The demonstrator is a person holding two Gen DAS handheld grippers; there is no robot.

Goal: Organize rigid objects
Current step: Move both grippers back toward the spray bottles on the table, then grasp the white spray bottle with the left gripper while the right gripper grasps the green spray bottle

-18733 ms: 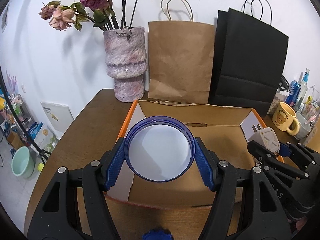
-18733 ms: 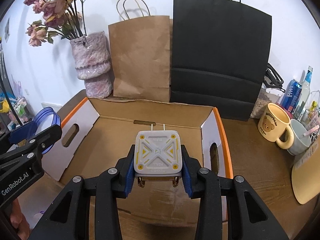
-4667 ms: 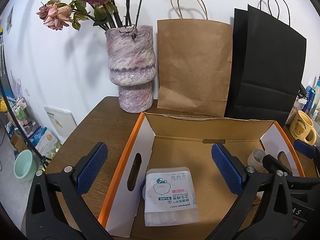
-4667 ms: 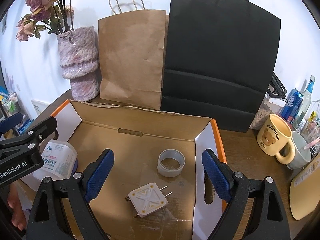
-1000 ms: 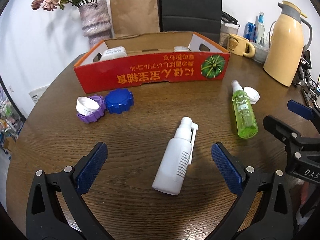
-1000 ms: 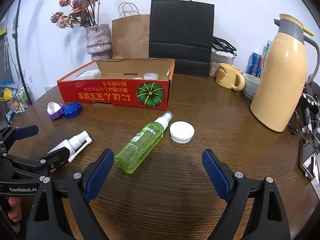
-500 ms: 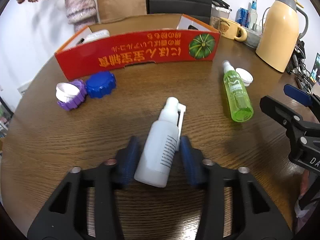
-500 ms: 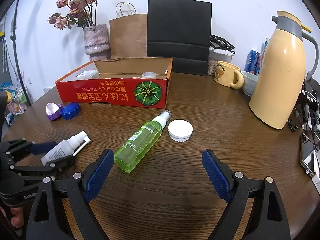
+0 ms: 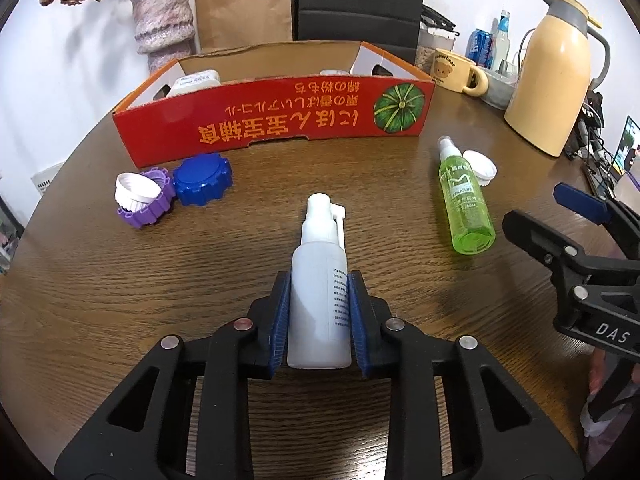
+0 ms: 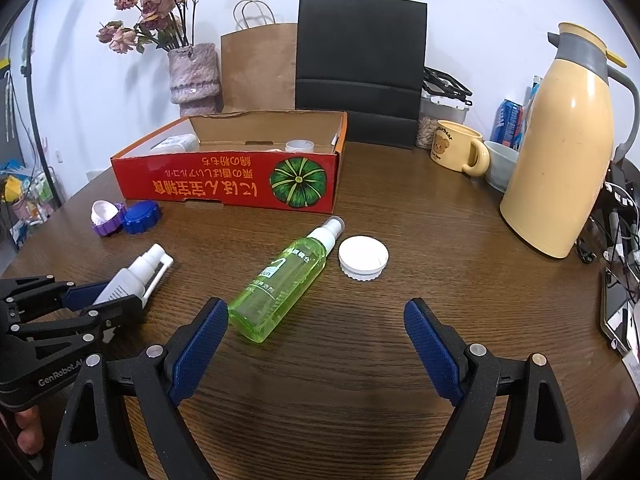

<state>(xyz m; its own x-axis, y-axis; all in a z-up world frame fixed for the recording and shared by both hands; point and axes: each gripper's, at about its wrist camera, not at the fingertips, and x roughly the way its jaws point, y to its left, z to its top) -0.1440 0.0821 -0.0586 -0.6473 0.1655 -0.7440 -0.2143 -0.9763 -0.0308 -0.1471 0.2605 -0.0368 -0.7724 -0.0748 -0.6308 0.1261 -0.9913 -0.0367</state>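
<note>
Two spray bottles (image 9: 319, 300) (image 9: 466, 208), three loose lids (image 9: 203, 179), one red box (image 9: 276, 120), two paper bags (image 10: 260, 68).

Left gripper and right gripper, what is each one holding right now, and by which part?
Left gripper: white spray bottle, clamped around its lower body. Right gripper: open, nothing held.

Both views are bright and evenly lit from above, sharp at the centre, with no motion blur. Fisheye bending curves the wooden table (image 9: 120, 288) and darkens the corners. Soft glare sits on the yellow thermos (image 10: 560, 152), and faint shadows fall on the white wall (image 10: 480, 20).
</note>
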